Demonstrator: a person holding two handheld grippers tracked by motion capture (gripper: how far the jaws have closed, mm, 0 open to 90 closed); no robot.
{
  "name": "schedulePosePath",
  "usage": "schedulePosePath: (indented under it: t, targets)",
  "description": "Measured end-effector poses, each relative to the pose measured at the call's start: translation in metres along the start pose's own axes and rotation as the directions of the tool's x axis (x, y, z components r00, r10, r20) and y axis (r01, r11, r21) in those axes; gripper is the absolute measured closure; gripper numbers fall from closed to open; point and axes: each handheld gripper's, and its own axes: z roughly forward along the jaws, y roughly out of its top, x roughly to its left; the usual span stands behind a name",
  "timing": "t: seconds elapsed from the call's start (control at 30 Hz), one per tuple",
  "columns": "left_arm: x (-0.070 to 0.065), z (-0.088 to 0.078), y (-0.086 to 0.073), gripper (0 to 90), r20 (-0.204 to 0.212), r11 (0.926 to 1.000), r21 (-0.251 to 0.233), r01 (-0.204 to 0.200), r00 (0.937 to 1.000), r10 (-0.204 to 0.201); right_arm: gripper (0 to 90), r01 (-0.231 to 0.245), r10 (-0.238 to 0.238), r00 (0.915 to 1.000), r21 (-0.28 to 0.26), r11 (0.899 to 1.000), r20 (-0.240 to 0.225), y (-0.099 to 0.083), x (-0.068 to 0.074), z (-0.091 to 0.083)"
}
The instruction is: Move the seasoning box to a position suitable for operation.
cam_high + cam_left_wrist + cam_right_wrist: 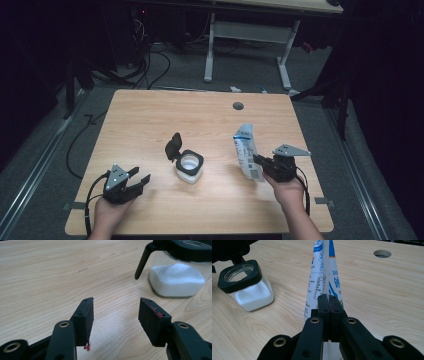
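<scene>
On a pale wood table [150, 125] in a dark room
Right gripper [260, 161] clamps a white-blue packet [246, 155]; left gripper [115, 312] gapes empty beside the open jar [190, 166], whose white powder shows up close.

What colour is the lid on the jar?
Black. The jar's flip lid stands open; the high view shows it best.

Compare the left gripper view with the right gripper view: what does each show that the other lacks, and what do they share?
Left gripper view: the left gripper with its fingers spread apart over bare wood, nothing between them, and the jar's lid hanging down beside the jar.

Right gripper view: the right gripper shut on the edge of a white and blue packet, plus a round hole in the table.

Both: the glass jar with a black rim, part full of white powder, standing on the wooden table.
</scene>
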Motion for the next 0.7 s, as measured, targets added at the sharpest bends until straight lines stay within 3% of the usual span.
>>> schedulePosePath:
  t: [0.2, 0.33, 0.5, 0.7]
  targets:
    - [-0.001, 0.002, -0.001, 47.0, 0.020, 1.0000, 0.001, 0.001, 0.9998, -0.001, 90.0, -0.015, 0.016, 0.9997, -0.066, 0.998, 0.020, -0.007, -0.001, 0.004]
    - [-0.005, 0.001, 0.000, 47.0, 0.003, 0.9993, -0.001, -0.037, 0.9993, 0.037, 90.0, -0.032, 0.034, 0.9993, -0.103, 0.994, 0.017, -0.010, -0.003, 0.008]
    - [-0.006, 0.002, 0.000, 46.9, 0.016, 0.9993, 0.005, -0.037, 0.9992, 0.037, 90.0, -0.046, 0.047, 0.9988, -0.131, 0.990, 0.009, -0.011, -0.007, 0.015]
    - [-0.005, 0.001, 0.000, 46.8, 0.014, 0.9996, -0.005, -0.029, 0.9995, 0.029, 90.0, -0.034, 0.041, 0.9984, -0.169, 0.985, 0.039, -0.010, -0.011, 0.025]
